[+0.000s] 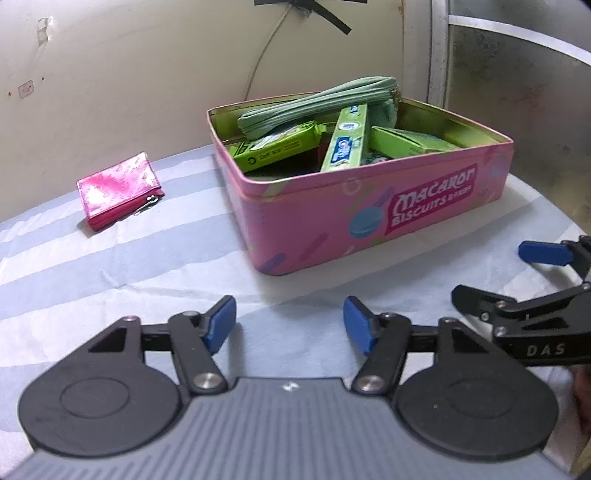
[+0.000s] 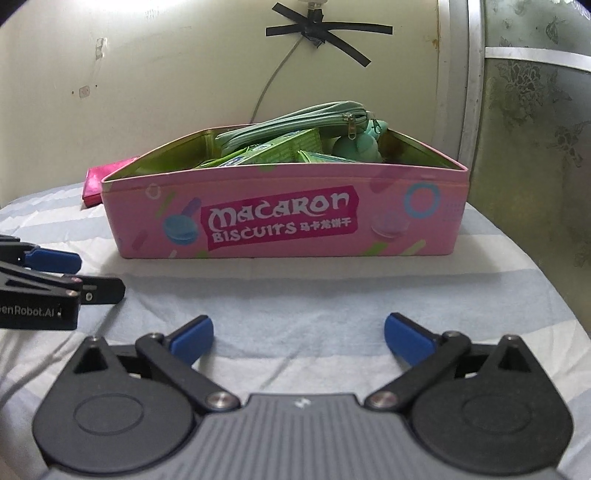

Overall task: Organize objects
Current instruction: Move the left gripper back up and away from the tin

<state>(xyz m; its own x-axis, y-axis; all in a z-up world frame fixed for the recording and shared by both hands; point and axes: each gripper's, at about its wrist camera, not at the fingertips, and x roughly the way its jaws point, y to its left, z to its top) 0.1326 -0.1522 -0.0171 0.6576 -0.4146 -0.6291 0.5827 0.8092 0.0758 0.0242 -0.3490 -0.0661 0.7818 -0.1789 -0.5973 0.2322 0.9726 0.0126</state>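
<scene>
A pink "Macaron Biscuits" tin [image 1: 332, 218] [image 2: 280, 221] stands open on the striped cloth. Inside lie a mint zip pouch [image 1: 317, 101] [image 2: 295, 118], green packets [image 1: 280, 146] and a green tube box [image 1: 347, 138]. A shiny pink wallet [image 1: 118, 190] [image 2: 96, 181] lies left of the tin, half hidden behind it in the right wrist view. My left gripper [image 1: 290, 323] hovers open in front of the tin, nothing between its blue pads. My right gripper [image 2: 299, 338] stands wide open before the tin's long side, also empty; it shows at the right edge of the left wrist view [image 1: 517, 273].
A cream wall with black tape [image 2: 325, 31] and a hanging cord rises behind the tin. A metal-framed patterned glass panel [image 2: 535, 110] stands at the right. The blue and white striped cloth [image 1: 110, 280] covers the surface.
</scene>
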